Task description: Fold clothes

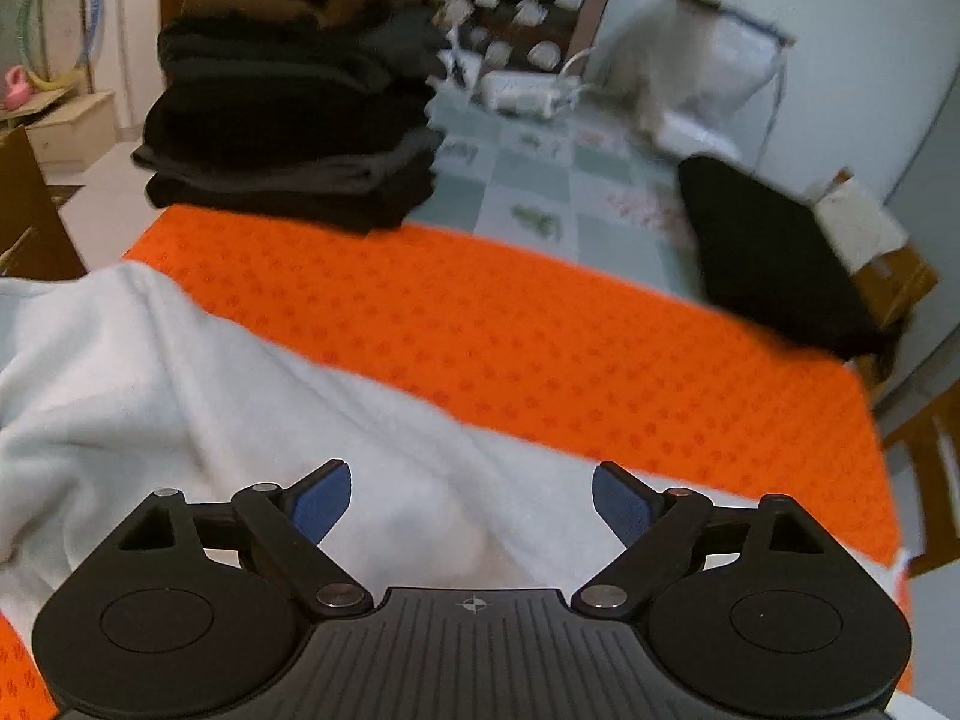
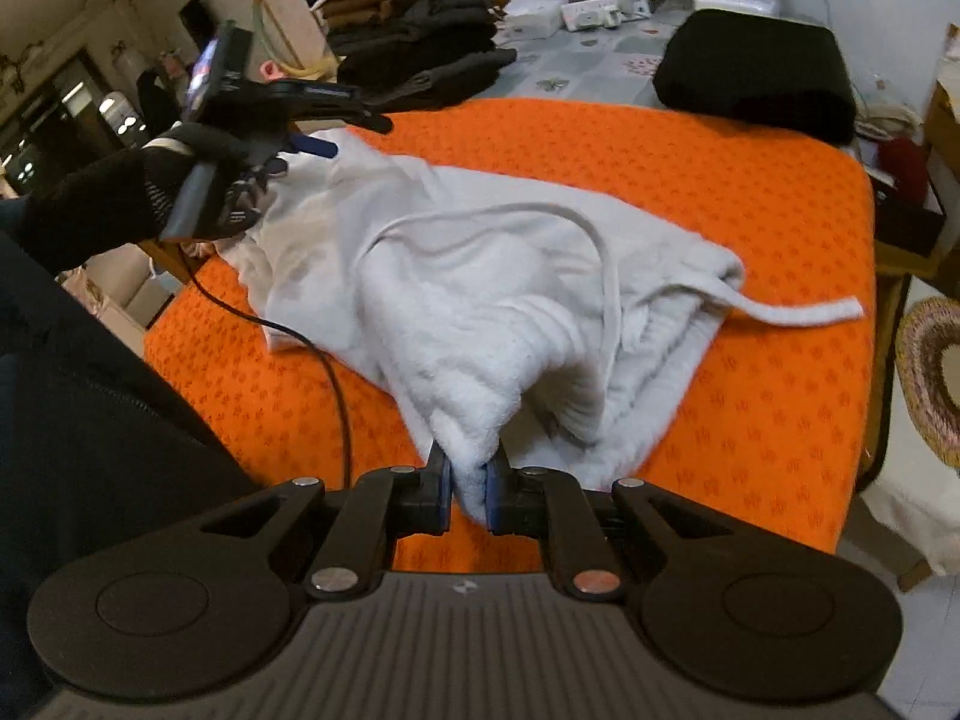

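A soft white fleecy garment (image 2: pixel 498 276) lies crumpled on the bright orange dotted cloth (image 2: pixel 750 192) that covers the desk. It sits near the middle & left of the cloth. A long white cord (image 2: pixel 804 312) from it trails out to the right over the orange.

The right tongs (image 2: pixel 469 483) are nearly closed & pinch a fold of the white garment between the blue pads (image 2: pixel 493 486). That fold is pulled up a bit off the cloth.

The left tongs (image 1: pixel 471 498) are wide apart w/ nothing between the blue pads (image 1: pixel 324 501). They hang over the white garment (image 1: pixel 180 396). In the right wrist view, a hand in a dark glove (image 2: pixel 198 150) holds the left tongs (image 2: pixel 315 147) above the far left end of the garment. A black wire (image 2: pixel 336 384) runs down from them.

At the back of the desk is a tall pile of folded dark & brown clothes (image 1: pixel 288 114). A flat black folded garment (image 1: pixel 774 252) lies at the back right, partly on the orange cloth. Behind that the desk has a pale checked cover (image 1: pixel 540 180).
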Demonstrator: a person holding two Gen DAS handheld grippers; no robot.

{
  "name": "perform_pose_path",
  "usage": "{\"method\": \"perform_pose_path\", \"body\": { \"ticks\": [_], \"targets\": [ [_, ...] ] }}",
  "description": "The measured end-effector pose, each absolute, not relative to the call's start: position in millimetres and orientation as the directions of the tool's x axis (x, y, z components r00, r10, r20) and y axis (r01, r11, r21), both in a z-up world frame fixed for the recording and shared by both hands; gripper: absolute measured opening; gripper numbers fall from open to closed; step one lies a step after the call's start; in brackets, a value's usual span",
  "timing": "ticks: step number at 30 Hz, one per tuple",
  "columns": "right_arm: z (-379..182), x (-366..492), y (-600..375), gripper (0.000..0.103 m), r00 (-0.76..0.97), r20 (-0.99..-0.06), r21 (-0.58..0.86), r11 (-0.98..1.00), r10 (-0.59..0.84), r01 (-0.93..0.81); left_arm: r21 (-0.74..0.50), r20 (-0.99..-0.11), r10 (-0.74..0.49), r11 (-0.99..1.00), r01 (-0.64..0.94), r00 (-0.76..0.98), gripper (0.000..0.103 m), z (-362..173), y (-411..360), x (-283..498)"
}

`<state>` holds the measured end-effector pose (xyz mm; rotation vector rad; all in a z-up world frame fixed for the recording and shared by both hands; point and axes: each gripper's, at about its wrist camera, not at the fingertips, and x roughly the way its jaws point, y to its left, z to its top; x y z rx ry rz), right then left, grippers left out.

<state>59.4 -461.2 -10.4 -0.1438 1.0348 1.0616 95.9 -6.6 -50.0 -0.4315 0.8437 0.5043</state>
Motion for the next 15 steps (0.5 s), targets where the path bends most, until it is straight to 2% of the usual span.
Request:
{"method": "perform_pose_path", "body": {
  "ticks": [3, 7, 15],
  "targets": [
    [-10.6, 50.5, -469.2, 0.013, 0.115, -0.742, 0.365, 0.542, 0.661, -0.757, -0.111, -0.805, 0.302, 0.768, -0.630, 0.510, 0.088, -58.4, -9.0, 93.6],
    [-10.9, 47.3, -474.8, 0.013, 0.139, -0.725, 0.370, 0.551, 0.675, -0.748, -0.110, -0.785, 0.395, 0.670, -0.734, 0.478, 0.088, -54.2, -3.0, 63.9],
    [-14.5, 63.1, -472.1, 0.013, 0.114, -0.721, 0.378, 0.526, 0.684, -0.762, -0.233, -0.832, 0.323, 0.534, -0.813, 0.451, 0.088, -70.3, 35.8, 41.7]
  ]
}}
